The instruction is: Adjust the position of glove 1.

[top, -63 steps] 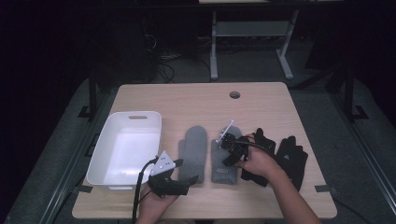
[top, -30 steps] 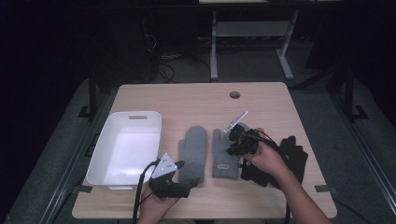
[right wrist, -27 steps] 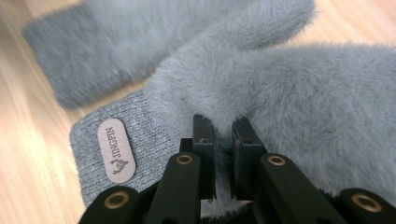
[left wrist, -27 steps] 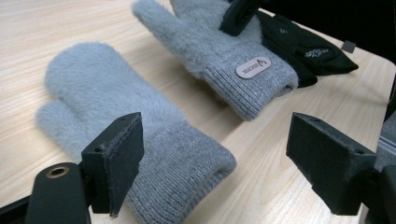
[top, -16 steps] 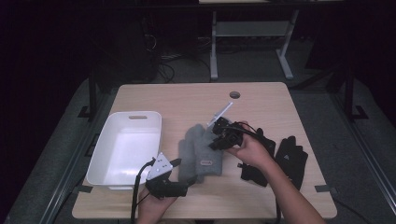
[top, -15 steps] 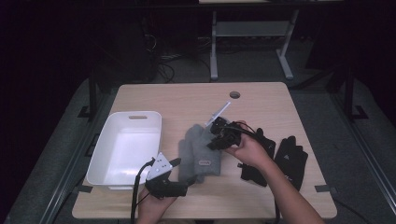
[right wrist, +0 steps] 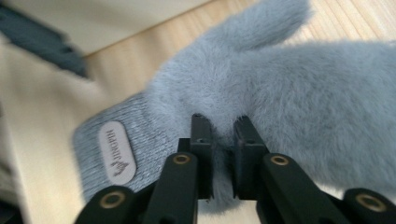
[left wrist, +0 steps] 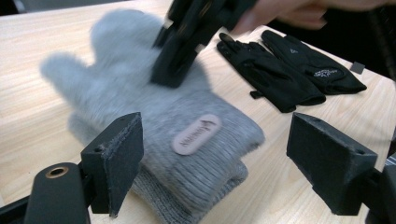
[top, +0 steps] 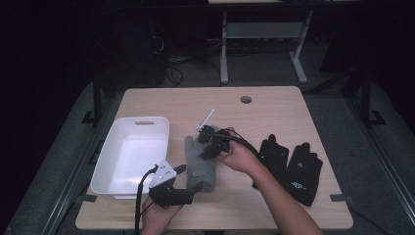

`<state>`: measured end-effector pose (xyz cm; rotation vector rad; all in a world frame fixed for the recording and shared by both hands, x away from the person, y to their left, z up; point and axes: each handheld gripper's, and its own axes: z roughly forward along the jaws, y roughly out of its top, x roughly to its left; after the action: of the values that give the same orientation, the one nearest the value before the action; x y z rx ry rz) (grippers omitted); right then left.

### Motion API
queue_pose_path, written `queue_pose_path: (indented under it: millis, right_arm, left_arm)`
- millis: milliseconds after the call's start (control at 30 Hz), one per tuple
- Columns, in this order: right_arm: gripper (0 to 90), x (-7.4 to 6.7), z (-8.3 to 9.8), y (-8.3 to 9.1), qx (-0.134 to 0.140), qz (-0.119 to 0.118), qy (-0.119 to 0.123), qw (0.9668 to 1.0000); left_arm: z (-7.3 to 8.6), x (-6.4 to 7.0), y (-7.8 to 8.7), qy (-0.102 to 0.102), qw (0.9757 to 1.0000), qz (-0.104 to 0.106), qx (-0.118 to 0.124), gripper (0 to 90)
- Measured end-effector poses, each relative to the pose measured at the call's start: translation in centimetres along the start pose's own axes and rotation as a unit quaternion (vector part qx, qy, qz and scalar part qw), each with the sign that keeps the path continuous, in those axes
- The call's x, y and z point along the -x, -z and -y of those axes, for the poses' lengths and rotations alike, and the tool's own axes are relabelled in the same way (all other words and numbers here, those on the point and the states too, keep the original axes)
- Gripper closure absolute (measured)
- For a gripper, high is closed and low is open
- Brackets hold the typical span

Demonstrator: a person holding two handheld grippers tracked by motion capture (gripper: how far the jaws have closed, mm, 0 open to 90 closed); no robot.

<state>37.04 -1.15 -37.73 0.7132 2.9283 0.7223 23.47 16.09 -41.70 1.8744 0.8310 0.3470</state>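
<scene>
Nearest the person, the left gripper (top: 188,180) rests at the front edge of the wooden table (top: 274,105), its jaws standing wide apart with nothing between them, aimed at the ribbed cuffs of the grey mittens (left wrist: 187,126) lying just ahead of it. Seen from the left gripper view, the two mittens lie stacked, the upper one bearing an oval maker's patch (left wrist: 196,134) on its cuff, the lower one's cuff peeping out beneath, just in front of the open jaws. Just beyond, the right gripper (top: 205,149) comes down onto the fluffy body of the top mitten; in the right gripper view its jaws are drawn close together with a tuft of grey pile pinched between them, the thumb of the mitten ahead and the patch off to the jaws' left. The step in hand appears to be pairing the grey mittens, one laid on the other and held in place. The next move would likely call for the right gripper to let go cleanly without dragging the top mitten askew, or for the left to close on both cuffs so the pair can be carried as one. To the left of the left gripper stands a white bin (top: 147,122), empty inside; to the right of the right gripper, well apart from the mittens, a pair of black gloves (top: 293,169) lies flat side by side.
</scene>
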Motion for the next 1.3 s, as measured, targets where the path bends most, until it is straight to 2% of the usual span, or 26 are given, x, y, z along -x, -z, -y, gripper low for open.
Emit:
queue_pose_path:
  millis: [67,100,133,167,200,267,300,367,433,467,533,567,600,667,700,733,833,867,900,933,967,1067,1133,1167,1200,1300]
  right_arm:
    - [75.7,0.1,0.1,-0.9,-0.004,0.004,-0.006,1.0000]
    - [64.8,0.5,0.6,-3.0,-0.019,0.002,-0.016,0.9997]
    - [60.8,0.6,0.8,-3.1,-0.011,-0.002,-0.018,0.9998]
    - [60.8,0.6,0.8,-3.1,-0.011,-0.002,-0.018,0.9998]
    - [49.2,1.2,1.3,-2.0,0.023,-0.014,-0.043,0.9987]
    - [41.9,1.9,1.9,-0.3,0.050,-0.005,-0.063,0.9968]
    - [41.9,1.9,1.9,-0.3,0.050,-0.005,-0.063,0.9968]
    - [36.8,3.4,3.1,1.2,0.064,0.001,-0.109,0.9919]
    - [35.3,3.9,3.4,1.2,0.060,0.003,-0.121,0.9908]
    - [34.1,4.7,3.9,0.6,0.051,-0.006,-0.147,0.9879]
    - [33.3,4.9,3.9,0.3,0.048,-0.013,-0.156,0.9865]
    - [32.5,5.4,3.5,-0.8,0.046,-0.027,-0.176,0.9829]
    - [32.5,5.4,3.5,-0.8,0.046,-0.027,-0.176,0.9829]
    - [31.5,6.3,2.8,-2.3,0.050,-0.035,-0.200,0.9780]
    - [31.5,6.3,2.8,-2.3,0.050,-0.035,-0.200,0.9780]
    - [31.5,7.0,2.5,-3.3,0.050,-0.042,-0.224,0.9723]
    - [29.3,7.6,2.3,-4.3,0.052,-0.057,-0.251,0.9649]
    - [29.2,7.7,2.3,-4.7,0.054,-0.065,-0.261,0.9616]
    - [29.2,7.7,2.3,-4.7,0.054,-0.065,-0.261,0.9616]
    - [29.7,7.9,2.4,-5.2,0.056,-0.079,-0.270,0.9580]
    - [31.5,7.9,2.4,-5.5,0.052,-0.084,-0.273,0.9569]
    - [52.3,7.7,2.8,-6.2,0.059,-0.111,-0.281,0.9516]
    - [62.4,7.6,2.8,-6.0,0.063,-0.109,-0.273,0.9537]
    - [62.4,7.6,2.8,-6.0,0.063,-0.109,-0.273,0.9537]
    - [71.3,7.5,2.8,-5.6,0.065,-0.098,-0.261,0.9580]
    - [73.6,7.5,2.8,-5.2,0.061,-0.094,-0.251,0.9614]
  left_arm:
    - [0.0,0.1,-0.1,-0.002,1.0000,0.000,-0.003,18.5]
    - [0.1,0.2,-0.1,-0.003,1.0000,0.000,-0.004,18.6]
    - [0.1,0.3,-0.1,-0.005,1.0000,0.000,-0.005,18.6]
    - [0.1,0.3,-0.1,-0.005,1.0000,0.000,-0.005,18.6]
    - [0.1,0.3,-0.2,-0.005,1.0000,-0.001,-0.007,18.6]
    - [0.2,0.3,-0.4,-0.003,1.0000,0.001,-0.008,18.7]
    - [0.2,0.3,-0.4,-0.003,1.0000,0.001,-0.008,18.7]
    - [0.1,0.3,-0.5,-0.001,1.0000,0.001,-0.009,18.7]
    - [0.1,0.3,-0.4,-0.005,0.9999,0.000,-0.011,18.7]
    - [0.1,0.4,-0.4,-0.005,1.0000,0.001,-0.008,18.7]
    - [0.1,0.4,-0.4,-0.006,0.9999,0.001,-0.010,18.7]
    - [0.1,0.6,-0.4,-0.012,0.9999,0.002,-0.008,18.7]
    - [0.1,0.6,-0.4,-0.012,0.9999,0.002,-0.008,18.7]
    - [0.1,0.6,-0.4,-0.011,0.9999,0.004,-0.009,18.7]
    - [0.1,0.6,-0.4,-0.011,0.9999,0.004,-0.009,18.7]
    - [0.1,0.6,-0.4,-0.010,0.9999,0.005,-0.010,18.7]
    - [0.1,0.6,-0.4,-0.009,0.9999,0.007,-0.005,18.7]
    - [0.1,0.6,-0.4,-0.009,0.9999,0.007,-0.005,18.7]
    - [0.1,0.7,-0.3,-0.010,0.9999,0.007,-0.007,18.7]
    - [0.1,0.7,-0.3,-0.010,0.9999,0.007,-0.006,18.7]
    - [0.1,0.8,-0.3,-0.010,0.9999,0.007,-0.006,18.8]
    - [0.0,0.8,-0.2,-0.011,0.9999,0.007,-0.006,18.8]
    - [0.0,0.8,-0.2,-0.010,0.9999,0.008,-0.005,18.9]
    - [0.0,0.8,-0.2,-0.010,0.9999,0.008,-0.005,18.9]
    - [0.0,0.8,-0.2,-0.012,0.9999,0.008,-0.009,18.9]
    - [0.0,0.7,-0.4,-0.010,0.9998,0.009,-0.012,18.9]
